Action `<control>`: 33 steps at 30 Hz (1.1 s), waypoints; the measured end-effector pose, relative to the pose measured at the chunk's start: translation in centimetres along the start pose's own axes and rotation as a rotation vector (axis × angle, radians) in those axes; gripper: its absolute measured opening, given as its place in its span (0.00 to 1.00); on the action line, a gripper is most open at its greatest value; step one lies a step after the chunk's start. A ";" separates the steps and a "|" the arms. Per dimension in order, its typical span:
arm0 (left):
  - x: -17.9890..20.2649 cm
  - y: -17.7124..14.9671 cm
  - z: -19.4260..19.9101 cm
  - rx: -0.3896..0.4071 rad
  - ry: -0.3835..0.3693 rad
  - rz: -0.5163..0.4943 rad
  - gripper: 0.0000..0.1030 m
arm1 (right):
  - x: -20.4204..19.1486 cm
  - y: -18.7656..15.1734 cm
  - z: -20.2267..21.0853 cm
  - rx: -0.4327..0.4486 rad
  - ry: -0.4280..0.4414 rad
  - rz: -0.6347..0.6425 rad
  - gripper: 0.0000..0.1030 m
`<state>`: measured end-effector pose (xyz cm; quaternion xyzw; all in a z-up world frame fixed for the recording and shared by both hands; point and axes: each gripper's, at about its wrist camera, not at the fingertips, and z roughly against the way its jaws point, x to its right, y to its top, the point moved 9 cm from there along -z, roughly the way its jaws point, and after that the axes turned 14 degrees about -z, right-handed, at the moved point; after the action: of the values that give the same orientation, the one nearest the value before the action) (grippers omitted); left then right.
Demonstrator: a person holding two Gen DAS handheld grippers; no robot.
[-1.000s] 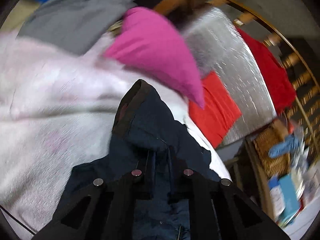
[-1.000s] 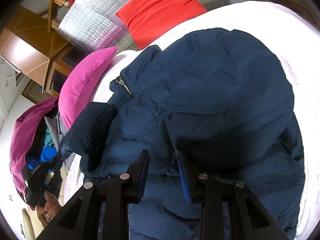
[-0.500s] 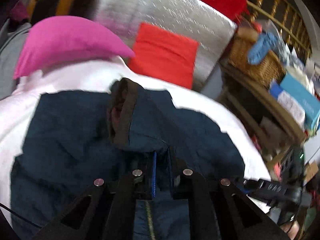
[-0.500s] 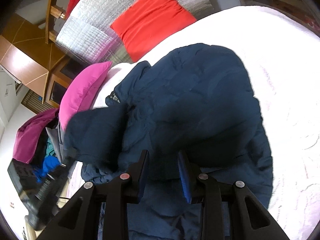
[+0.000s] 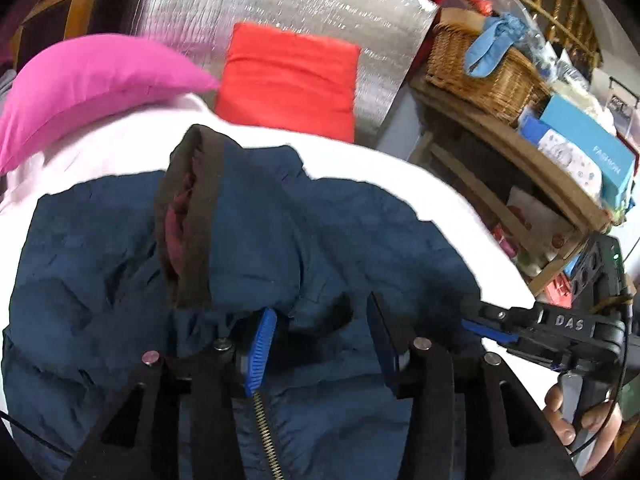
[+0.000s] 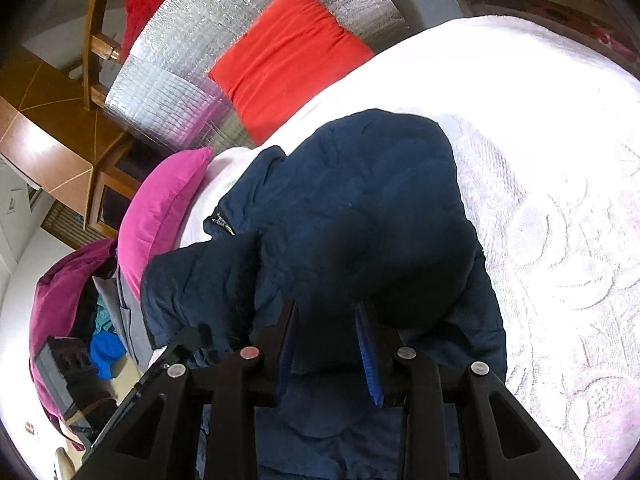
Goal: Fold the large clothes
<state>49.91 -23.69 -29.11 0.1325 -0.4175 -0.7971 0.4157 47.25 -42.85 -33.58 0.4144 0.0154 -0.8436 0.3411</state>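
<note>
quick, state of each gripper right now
left gripper: open, jaws just spread, jacket cloth lies loose between them.
right gripper: shut on a fold of the jacket.

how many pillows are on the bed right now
2. A pink pillow lies at the head of the bed, left of the navy jacket; a red pillow leans against the silver panel. Others may be hidden.

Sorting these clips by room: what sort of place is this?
Most likely a lived-in bedroom: a navy jacket lies on a white bedspread, pink and red pillows sit at its head, with a cluttered wooden shelf beside.
</note>
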 end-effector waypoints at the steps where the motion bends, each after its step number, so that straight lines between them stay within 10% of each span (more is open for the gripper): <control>1: 0.3 0.4 0.3 0.015 -0.008 -0.001 0.46 | 0.0 0.1 0.3 0.009 0.005 0.002 0.31; 15: 6.6 1.9 0.9 0.022 -0.052 -0.125 0.46 | 2.7 2.9 4.4 0.074 0.046 -0.070 0.31; 28: -15.1 -3.1 6.2 -0.047 0.288 0.319 0.55 | 2.3 2.9 0.9 0.006 0.062 -0.115 0.33; 33: -21.3 -8.9 5.9 -0.161 0.294 0.558 0.55 | 2.1 2.8 -1.6 0.004 0.039 -0.098 0.63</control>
<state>54.90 -1.17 -35.27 0.0935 -0.3090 -0.6550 0.6832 49.08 -45.64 -35.35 0.4303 0.0404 -0.8511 0.2982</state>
